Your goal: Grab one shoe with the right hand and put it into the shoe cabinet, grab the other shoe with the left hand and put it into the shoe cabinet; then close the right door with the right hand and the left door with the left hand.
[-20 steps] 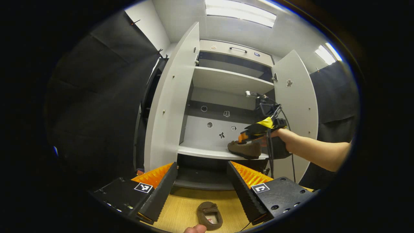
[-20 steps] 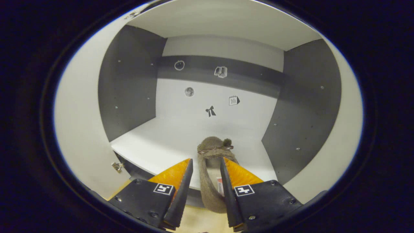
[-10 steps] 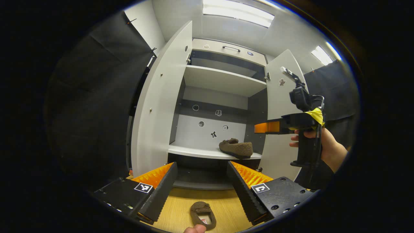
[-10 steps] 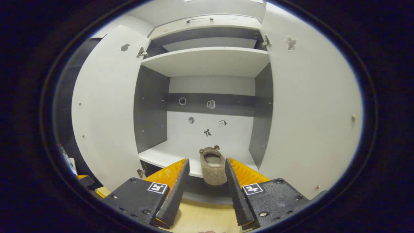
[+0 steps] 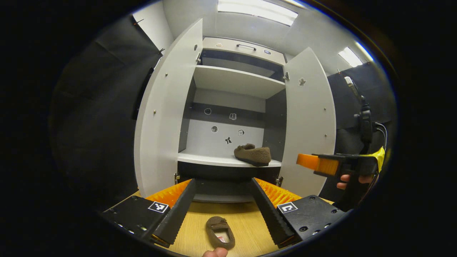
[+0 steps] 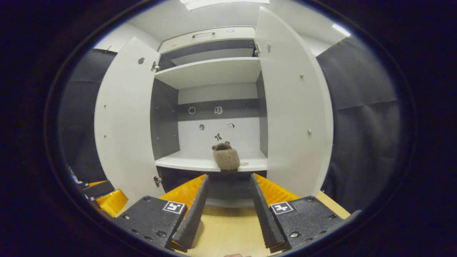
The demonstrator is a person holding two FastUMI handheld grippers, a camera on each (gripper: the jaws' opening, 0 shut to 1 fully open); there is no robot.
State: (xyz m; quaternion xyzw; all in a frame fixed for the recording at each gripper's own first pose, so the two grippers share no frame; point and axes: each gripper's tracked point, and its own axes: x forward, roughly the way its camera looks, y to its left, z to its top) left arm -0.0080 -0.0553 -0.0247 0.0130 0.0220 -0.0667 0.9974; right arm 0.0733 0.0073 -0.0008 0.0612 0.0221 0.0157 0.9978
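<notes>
Holding both grippers spread and empty, I have one brown shoe (image 5: pixel 252 155) resting on the lower shelf (image 5: pixel 214 159) of the shoe cabinet (image 5: pixel 235 71), while the other shoe (image 5: pixel 220 232) lies on the wooden floor (image 5: pixel 246 228) just below my left gripper (image 5: pixel 221 205), between its open fingers (image 5: pixel 178 210). My right gripper (image 6: pixel 226 207) hangs off to the side, clear of the right door (image 5: pixel 309 121), fingers wide apart. Judging ahead, the risk is in the pickup: the soft shoe could fold or slip if I pinch only its rim, and it points toward me, so it may twist. Swinging it in carelessly could knock the shelved shoe, or clip the left door (image 5: pixel 160 114) edge.
</notes>
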